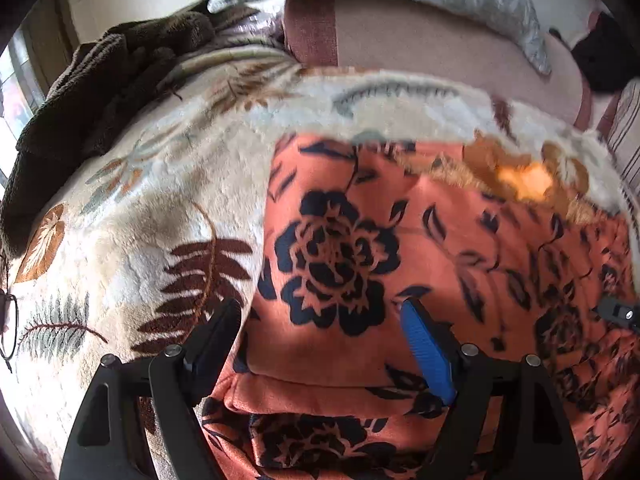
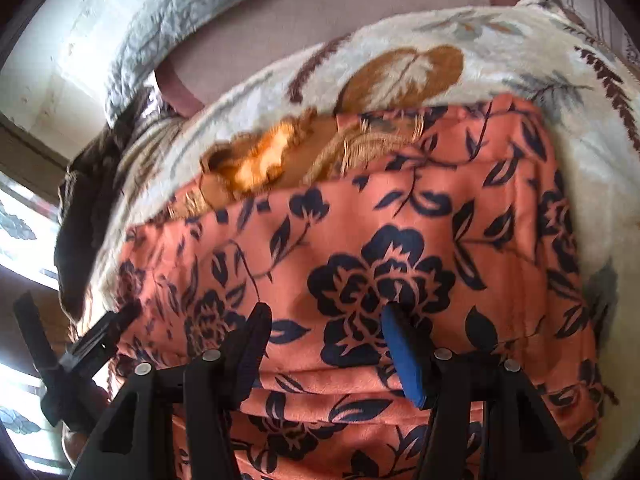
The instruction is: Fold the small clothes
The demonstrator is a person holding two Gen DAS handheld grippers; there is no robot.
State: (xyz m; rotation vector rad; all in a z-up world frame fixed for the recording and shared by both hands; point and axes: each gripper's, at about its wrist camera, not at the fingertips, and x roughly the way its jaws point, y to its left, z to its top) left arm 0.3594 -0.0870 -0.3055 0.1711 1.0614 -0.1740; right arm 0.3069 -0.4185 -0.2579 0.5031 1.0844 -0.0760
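**Both grippers parted over the folded floral garment**

At the far left a dark brown fuzzy cloth point(image 1: 100, 92) lies bunched on the cream leaf-print blanket point(image 1: 132, 216) — well clear of the work. Next comes the left gripper point(image 1: 320, 312), jaws spread wide; its left finger hangs over the blanket just past the garment's edge, the blue-padded finger point(image 1: 426, 348) over the fabric, nothing pinched. The orange garment with dark blue flowers point(image 1: 400, 220) lies flat on the blanket, a folded edge running across just in front of the jaws. Further right, the right gripper point(image 2: 324, 312) stands over the same garment point(image 2: 360, 220) with a moderate gap, clasping nothing (an orange-brown fringed piece point(image 2: 256, 160) peeks out at the cloth's far edge).
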